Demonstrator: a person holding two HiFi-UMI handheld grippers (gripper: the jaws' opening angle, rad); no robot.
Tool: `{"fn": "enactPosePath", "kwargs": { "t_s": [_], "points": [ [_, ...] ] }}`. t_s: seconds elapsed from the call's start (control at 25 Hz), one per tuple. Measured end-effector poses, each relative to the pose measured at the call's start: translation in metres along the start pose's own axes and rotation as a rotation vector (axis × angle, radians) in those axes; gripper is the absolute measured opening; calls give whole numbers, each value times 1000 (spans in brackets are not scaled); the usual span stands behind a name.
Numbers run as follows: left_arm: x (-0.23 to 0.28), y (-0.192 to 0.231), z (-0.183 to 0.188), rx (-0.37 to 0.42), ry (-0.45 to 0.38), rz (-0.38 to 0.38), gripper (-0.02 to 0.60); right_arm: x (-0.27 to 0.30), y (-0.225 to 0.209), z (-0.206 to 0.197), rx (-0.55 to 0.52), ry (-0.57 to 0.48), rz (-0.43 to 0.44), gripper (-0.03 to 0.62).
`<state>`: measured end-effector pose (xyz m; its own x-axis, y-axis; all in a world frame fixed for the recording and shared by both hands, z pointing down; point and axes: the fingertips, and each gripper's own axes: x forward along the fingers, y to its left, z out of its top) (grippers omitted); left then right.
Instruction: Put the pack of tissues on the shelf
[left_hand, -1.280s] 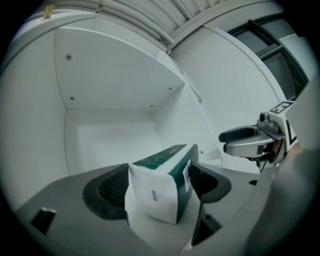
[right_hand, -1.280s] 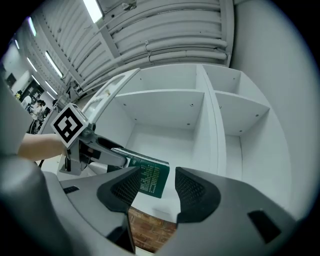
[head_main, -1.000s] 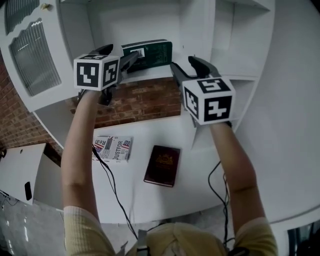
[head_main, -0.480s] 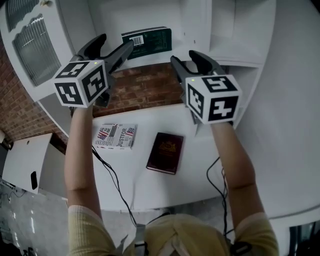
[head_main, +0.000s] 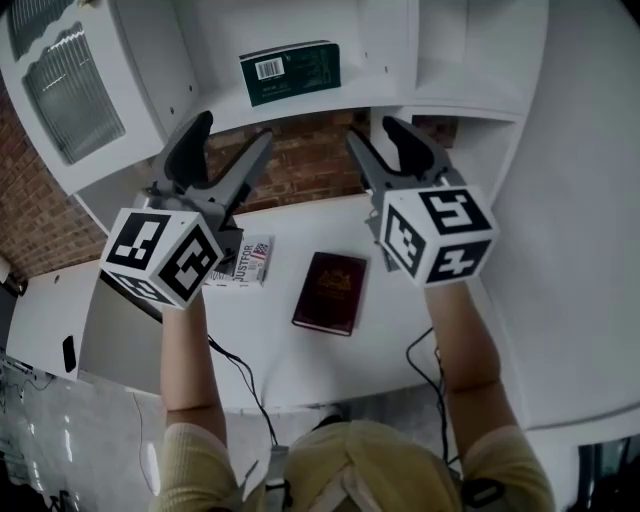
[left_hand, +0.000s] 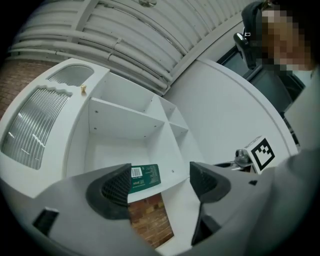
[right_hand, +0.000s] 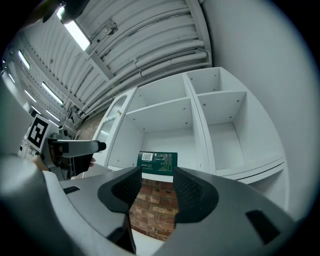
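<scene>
Both claws are held up over the worktop (head_main: 400, 330), each on a bare forearm, with the marker cubes nearest the camera. The left claw (head_main: 232, 132) is spread wide and has nothing between its jaws; they touch nothing. The right claw (head_main: 375, 133) is also open, to a narrower gap, and it is empty too.

Below and beyond them on the white worktop lies a dark red book (head_main: 330, 292), flat. To its left is a printed packet (head_main: 250, 265), partly hidden behind the left claw. Behind the worktop is a brick wall (head_main: 300, 165).

Above the brick runs the white shelf (head_main: 355, 97). The pack of tissues (head_main: 290, 72) lies on it, dark green, with its barcode label showing, close to the front edge in the wide left compartment. It is well apart from both claws, higher and farther back than their tips. In the left gripper view it sits just past the left-hand jaw. In the right gripper view it lines up straight beyond the gap. A cabinet door (head_main: 65, 90) with ribbed glass stands to the far left.
</scene>
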<state>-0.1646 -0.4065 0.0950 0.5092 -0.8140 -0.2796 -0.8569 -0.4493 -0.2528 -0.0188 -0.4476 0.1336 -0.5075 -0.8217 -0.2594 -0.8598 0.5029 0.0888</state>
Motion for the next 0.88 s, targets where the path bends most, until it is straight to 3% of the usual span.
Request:
{"fn": "enactPosePath", "kwargs": {
  "t_s": [0.68, 0.88],
  "points": [
    [-70, -37, -33, -221, -48, 49, 366, -62, 31, -20, 29, -24, 12, 172],
    [-85, -52, -45, -295, -51, 49, 364, -83, 33, -27, 82, -19, 14, 172]
  ]
}}
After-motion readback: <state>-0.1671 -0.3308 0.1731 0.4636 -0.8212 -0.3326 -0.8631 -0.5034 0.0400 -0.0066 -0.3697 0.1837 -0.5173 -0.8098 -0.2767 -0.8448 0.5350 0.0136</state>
